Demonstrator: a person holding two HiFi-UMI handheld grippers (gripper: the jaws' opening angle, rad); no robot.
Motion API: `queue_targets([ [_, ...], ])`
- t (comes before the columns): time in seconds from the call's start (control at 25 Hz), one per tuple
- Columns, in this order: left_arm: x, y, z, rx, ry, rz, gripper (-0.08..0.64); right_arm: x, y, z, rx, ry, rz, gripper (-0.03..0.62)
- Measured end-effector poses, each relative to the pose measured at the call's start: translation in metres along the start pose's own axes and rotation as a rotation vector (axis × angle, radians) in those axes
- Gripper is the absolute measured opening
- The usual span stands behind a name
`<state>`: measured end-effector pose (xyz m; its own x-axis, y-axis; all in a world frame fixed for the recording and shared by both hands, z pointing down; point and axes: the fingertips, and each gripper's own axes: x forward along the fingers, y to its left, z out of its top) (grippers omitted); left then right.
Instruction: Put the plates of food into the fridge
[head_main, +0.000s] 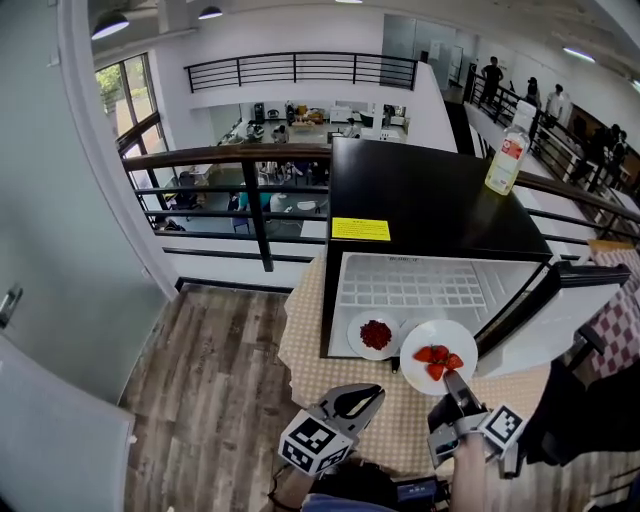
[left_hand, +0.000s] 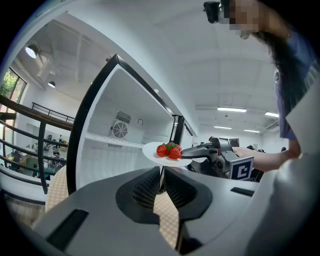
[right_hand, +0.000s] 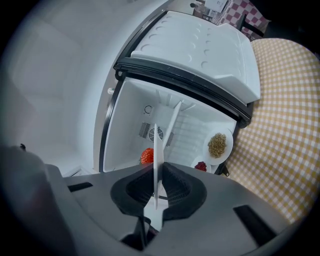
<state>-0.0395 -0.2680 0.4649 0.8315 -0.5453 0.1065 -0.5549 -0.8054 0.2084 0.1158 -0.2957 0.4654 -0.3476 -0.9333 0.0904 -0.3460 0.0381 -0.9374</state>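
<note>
The right tool (head_main: 453, 382) pinches the near rim of the plate of strawberries (head_main: 424, 336), so the plate sticks out ahead of it toward the fridge (head_main: 430, 200). In the right gripper view the rim (right_hand: 155, 145) stands edge-on between the pressed pads. The plate hovers just in front of the fridge's open mouth, above its floor and not yet inside. A grip on the rim alone likely serves to keep the jaws off the strawberries (head_main: 437, 360) and lets the plate go in first. It is a lever-like hold, though, so the plate has to stay level or the fruit may roll.

The left tool (head_main: 374, 395) hangs empty in front of the fridge with its jaws pressed together, low over the checked surface (head_main: 300, 330). There it is out of the plate's path.

Inside the fridge, a plate of red food (head_main: 355, 340) sits at the front of the floor, left of the hovering plate. The right gripper view shows a plate of brownish food (right_hand: 226, 135) beside it. Free floor appears to lie deeper in and toward the wall opposite the door (head_main: 525, 330). The door stands swung wide at the fridge's right, so the entry is bounded by the frame, the door edge and those two plates. A bottle (head_main: 508, 150) on top of the fridge is clear of the work.
</note>
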Motion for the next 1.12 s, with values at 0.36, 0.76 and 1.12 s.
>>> queue_targets([
  [0.36,0.030,0.007,0.017,-0.001,-0.013,0.065,0.035,0.032,0.007,0.026,0.001,0.075,0.051,0.031],
  [0.76,0.047,0.008,0.020,0.029,0.012,0.105,0.035,0.084,0.006,0.053,0.023,0.102,0.103,0.031],
  [1.12,0.041,0.028,0.025,0.030,0.019,0.196,0.035,0.132,-0.005,0.079,-0.016,0.087,0.033,0.031],
])
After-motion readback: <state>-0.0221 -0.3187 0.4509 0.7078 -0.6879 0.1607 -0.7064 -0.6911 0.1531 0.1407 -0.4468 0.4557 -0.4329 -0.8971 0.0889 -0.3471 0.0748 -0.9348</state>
